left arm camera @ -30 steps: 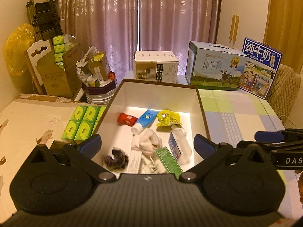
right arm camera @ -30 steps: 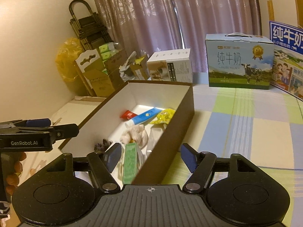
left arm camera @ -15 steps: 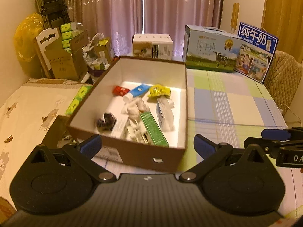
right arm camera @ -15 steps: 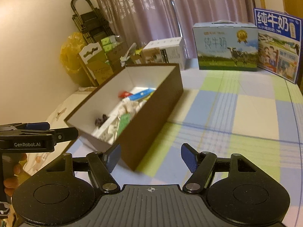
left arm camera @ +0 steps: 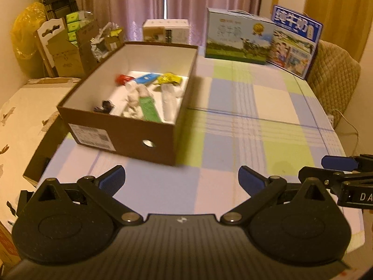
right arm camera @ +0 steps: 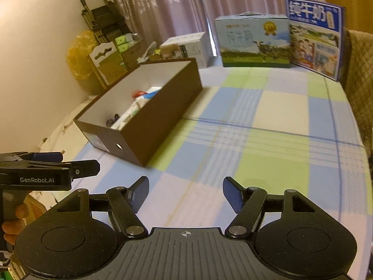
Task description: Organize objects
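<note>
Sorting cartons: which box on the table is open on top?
The brown box with small items inside; the milk cartons behind stay closed.

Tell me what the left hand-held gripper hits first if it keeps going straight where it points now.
Probably the checked tablecloth: the open left hand-held gripper angles down at bare cloth short of the brown box. Depth is hard to judge; a shallower path might meet the box's near wall.

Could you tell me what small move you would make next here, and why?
I would probably bring both grippers to rest clear of the table. The brown box already holds the small items, such as the green packet and blue tube; the checked tablecloth in front shows nothing loose. The left gripper and right gripper are open and empty, short of the box.
</note>
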Demonstrator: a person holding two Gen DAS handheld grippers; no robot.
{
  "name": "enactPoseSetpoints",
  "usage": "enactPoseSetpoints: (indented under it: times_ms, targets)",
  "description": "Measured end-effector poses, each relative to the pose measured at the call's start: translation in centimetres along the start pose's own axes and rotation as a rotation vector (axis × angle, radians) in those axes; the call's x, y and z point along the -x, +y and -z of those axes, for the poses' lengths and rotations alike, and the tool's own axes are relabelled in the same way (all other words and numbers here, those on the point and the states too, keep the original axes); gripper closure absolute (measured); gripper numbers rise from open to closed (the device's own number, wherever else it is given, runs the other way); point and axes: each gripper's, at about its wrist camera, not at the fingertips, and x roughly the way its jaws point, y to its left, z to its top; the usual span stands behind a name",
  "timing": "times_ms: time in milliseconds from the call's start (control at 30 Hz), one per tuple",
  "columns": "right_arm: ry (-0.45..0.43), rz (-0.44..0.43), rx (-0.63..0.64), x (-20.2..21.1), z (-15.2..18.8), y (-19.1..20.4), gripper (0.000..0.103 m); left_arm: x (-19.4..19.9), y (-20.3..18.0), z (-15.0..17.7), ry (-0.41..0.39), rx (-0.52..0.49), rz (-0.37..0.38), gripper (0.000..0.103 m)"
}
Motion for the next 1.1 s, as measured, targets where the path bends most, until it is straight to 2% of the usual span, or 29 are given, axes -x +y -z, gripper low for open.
enactPoseSetpoints:
  times_ms: [500, 1100]
  targets:
    - [-0.008, 0.069, -0.052, 4.3, 2.9, -2.8, 0.036, 1.0, -5.2, 2.4, 0.02, -0.072, 0.084, 0.001]
    - [-0.008, 0.072, -0.055, 4.9, 3.5, -3.1, 0.036, 1.1, -6.2, 3.1, 0.032, -0.081, 0.094, 0.001]
